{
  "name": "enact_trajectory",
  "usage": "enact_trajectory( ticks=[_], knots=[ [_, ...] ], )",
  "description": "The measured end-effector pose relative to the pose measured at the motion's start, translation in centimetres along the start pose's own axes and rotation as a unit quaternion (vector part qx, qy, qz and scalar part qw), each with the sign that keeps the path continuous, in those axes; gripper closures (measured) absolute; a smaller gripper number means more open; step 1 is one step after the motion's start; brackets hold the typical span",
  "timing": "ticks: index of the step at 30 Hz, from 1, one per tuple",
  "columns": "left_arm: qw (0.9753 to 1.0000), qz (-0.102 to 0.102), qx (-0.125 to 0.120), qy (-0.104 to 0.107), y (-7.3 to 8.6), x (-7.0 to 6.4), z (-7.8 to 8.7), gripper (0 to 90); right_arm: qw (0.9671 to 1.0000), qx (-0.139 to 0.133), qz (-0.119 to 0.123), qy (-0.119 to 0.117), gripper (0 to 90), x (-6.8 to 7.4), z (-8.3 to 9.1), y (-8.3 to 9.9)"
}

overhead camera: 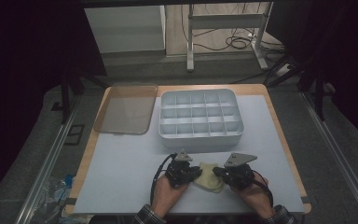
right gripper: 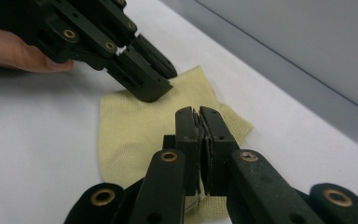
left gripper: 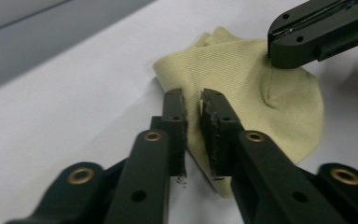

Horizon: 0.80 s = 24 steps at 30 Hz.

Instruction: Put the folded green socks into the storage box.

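A pale yellow knit cloth (overhead camera: 209, 176) lies flat on the white table top near the front edge, between the two grippers. My left gripper (left gripper: 193, 100) stands over the cloth's (left gripper: 261, 107) near edge. Its jaws are a narrow gap apart and the edge runs through that gap. My right gripper (right gripper: 199, 112) has its jaws pressed together on the opposite side of the cloth (right gripper: 130, 130). In the left gripper view the right gripper (left gripper: 271, 51) pinches a puckered fold. In the high view the left gripper (overhead camera: 198, 171) and right gripper (overhead camera: 216, 171) face each other.
A grey tray (overhead camera: 199, 140) divided into several compartments stands behind the grippers at the table's middle. A translucent brown lid (overhead camera: 126, 109) lies to its left. The hand (right gripper: 14, 51) on the left gripper rests on the table. The table edges fall away left and right.
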<state>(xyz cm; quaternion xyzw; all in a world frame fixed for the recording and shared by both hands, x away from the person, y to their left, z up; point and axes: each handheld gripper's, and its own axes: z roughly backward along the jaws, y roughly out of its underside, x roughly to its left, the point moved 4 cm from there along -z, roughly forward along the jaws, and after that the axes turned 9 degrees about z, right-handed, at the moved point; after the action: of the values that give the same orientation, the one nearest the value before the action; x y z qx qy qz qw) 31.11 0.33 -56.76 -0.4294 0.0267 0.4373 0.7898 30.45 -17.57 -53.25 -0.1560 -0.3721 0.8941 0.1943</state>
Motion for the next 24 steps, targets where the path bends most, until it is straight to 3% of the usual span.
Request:
enact_trajectory(
  ticks=[4,8,18,24],
  knots=[
    [0.9999,-0.007,0.002,-0.01,-0.3,-0.2,0.1,85.4,0.9999,-0.01,0.001,-0.009,87.0,0.4,0.1,-0.6],
    [0.9999,-0.007,-0.004,-0.01,-0.6,-0.5,0.6,85.6,0.9997,-0.005,0.005,-0.022,87.9,0.9,-0.9,-0.9],
    [0.9995,-0.017,-0.006,-0.027,-1.3,-0.2,1.6,85.8,0.9997,0.002,-0.003,-0.026,89.4,1.0,-3.6,-0.6],
    [0.9994,-0.018,-0.004,-0.028,-1.3,-0.2,1.6,85.8,0.9997,0.002,-0.004,-0.022,89.7,0.9,-4.0,-0.7]
  ],
)
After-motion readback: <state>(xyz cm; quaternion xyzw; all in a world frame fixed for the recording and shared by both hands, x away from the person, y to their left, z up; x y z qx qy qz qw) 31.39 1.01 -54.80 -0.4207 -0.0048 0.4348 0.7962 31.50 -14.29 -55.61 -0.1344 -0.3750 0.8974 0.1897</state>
